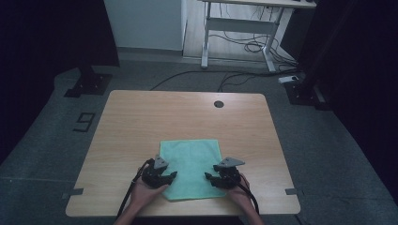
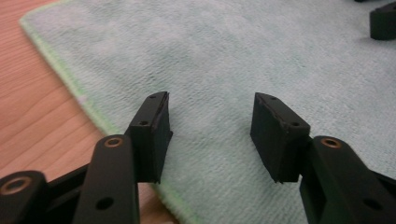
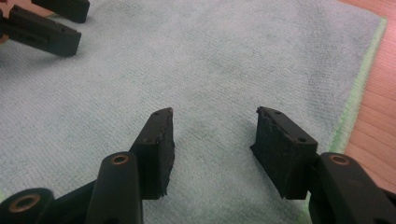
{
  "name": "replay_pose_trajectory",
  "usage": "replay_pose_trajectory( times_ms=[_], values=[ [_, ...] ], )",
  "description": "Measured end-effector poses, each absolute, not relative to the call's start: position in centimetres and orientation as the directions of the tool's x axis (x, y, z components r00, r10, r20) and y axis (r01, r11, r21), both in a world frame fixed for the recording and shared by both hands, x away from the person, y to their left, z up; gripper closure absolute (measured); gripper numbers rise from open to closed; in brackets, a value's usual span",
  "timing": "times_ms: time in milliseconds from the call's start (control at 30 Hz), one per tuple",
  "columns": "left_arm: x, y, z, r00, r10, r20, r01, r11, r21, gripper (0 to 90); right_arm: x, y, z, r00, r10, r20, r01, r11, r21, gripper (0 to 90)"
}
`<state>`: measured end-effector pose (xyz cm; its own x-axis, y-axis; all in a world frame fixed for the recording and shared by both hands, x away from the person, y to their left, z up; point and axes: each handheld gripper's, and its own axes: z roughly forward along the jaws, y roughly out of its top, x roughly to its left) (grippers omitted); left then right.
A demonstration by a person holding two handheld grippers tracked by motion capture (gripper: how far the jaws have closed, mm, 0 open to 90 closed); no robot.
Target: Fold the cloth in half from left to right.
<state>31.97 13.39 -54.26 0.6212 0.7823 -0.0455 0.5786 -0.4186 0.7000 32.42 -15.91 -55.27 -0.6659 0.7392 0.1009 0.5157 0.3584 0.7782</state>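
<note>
A pale green cloth lies flat on the wooden table, near its front edge. My left gripper hovers over the cloth's left side, jaws apart with nothing between them; in the left gripper view the cloth fills the ground under the jaws. My right gripper is over the cloth's right side, also open and empty, with the cloth below. The two grippers point toward each other. The other gripper's tips show at the top corners.
The table has a round cable hole near its far edge. Bare wood surrounds the cloth on all sides. Beyond the table stand a white desk frame with cables on the floor and two black stand bases.
</note>
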Motion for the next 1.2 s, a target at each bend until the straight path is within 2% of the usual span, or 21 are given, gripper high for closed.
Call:
replay_pose_trajectory(
  times_ms=[233,467,633,867,1200],
  values=[
    [34.1,12.9,-54.0,0.630,0.776,-0.034,0.584,-0.445,0.679,48.8,32.7,-15.8,-55.3,-0.656,0.750,0.087,0.514,0.360,0.778,47.2],
    [36.8,12.5,-53.9,0.627,0.777,-0.066,0.603,-0.430,0.672,48.6,34.8,-16.2,-55.3,-0.630,0.772,0.091,0.528,0.340,0.778,47.4],
    [37.2,12.5,-53.8,0.624,0.777,-0.089,0.615,-0.417,0.669,47.4,35.8,-16.3,-55.3,-0.617,0.781,0.096,0.536,0.327,0.779,47.1],
    [36.5,13.2,-53.1,0.622,0.778,-0.089,0.595,-0.396,0.699,46.3,35.2,-16.3,-54.9,-0.627,0.772,0.107,0.521,0.313,0.794,43.7],
    [37.2,14.7,-52.3,0.585,0.807,-0.079,0.602,-0.366,0.710,45.7,32.8,-14.6,-53.1,-0.700,0.705,0.110,0.455,0.322,0.830,43.2]
  ],
)
